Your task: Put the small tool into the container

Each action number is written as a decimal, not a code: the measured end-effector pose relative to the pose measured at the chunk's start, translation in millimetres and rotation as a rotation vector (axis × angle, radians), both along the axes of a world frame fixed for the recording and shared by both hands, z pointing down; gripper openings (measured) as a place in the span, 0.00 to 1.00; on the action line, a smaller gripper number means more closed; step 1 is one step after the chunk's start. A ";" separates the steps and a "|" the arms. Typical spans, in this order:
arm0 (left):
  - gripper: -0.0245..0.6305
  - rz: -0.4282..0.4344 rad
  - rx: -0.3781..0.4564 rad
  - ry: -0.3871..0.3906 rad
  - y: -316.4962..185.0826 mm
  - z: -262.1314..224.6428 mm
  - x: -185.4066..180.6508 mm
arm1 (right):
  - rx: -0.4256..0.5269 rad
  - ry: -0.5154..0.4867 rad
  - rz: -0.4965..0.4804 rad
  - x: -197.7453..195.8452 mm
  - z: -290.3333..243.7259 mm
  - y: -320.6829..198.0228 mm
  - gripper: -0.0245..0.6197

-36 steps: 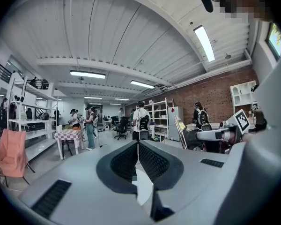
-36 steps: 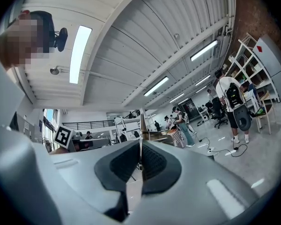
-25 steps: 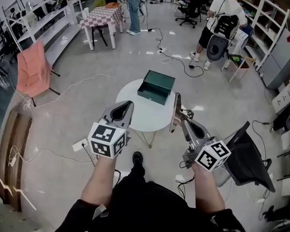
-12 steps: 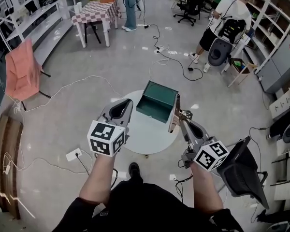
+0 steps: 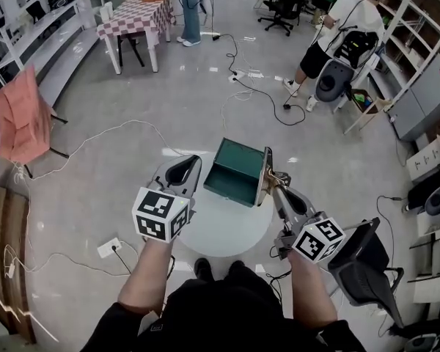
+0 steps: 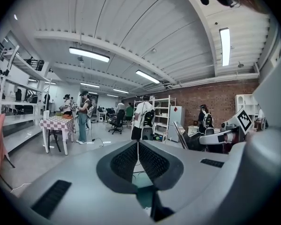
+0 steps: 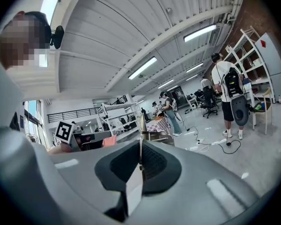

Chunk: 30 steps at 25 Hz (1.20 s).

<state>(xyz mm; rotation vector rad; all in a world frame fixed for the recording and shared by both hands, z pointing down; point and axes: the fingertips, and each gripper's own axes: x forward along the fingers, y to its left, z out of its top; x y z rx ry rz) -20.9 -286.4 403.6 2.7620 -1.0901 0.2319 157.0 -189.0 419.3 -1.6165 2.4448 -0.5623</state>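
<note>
An open dark green box, the container point(image 5: 238, 173), sits on a small round white table point(image 5: 220, 233) below my hands in the head view. My right gripper point(image 5: 272, 183) is shut on the small tool point(image 5: 264, 169), a thin metal blade with a brownish edge that sticks up from the jaws beside the box's right side. In the right gripper view the tool point(image 7: 141, 125) shows edge-on between the closed jaws of my right gripper point(image 7: 140, 146). My left gripper point(image 5: 193, 161) is shut and holds nothing, left of the box; its jaws meet in the left gripper view point(image 6: 138, 146).
A black office chair point(image 5: 367, 259) stands right of the table. Cables point(image 5: 257, 86) and a power strip point(image 5: 108, 247) lie on the floor. A checkered table point(image 5: 132, 17), a pink cloth point(image 5: 15, 116), shelving point(image 5: 396, 57) and several people are farther off.
The table and green box have drawn closer, now lying right under both grippers. Both grippers keep their pose, the right one still shut on the tool.
</note>
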 end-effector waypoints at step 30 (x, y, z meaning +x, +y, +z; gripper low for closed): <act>0.06 -0.235 -0.210 -0.064 -60.9 91.8 53.3 | -0.312 0.027 -0.358 38.3 147.2 -152.4 0.06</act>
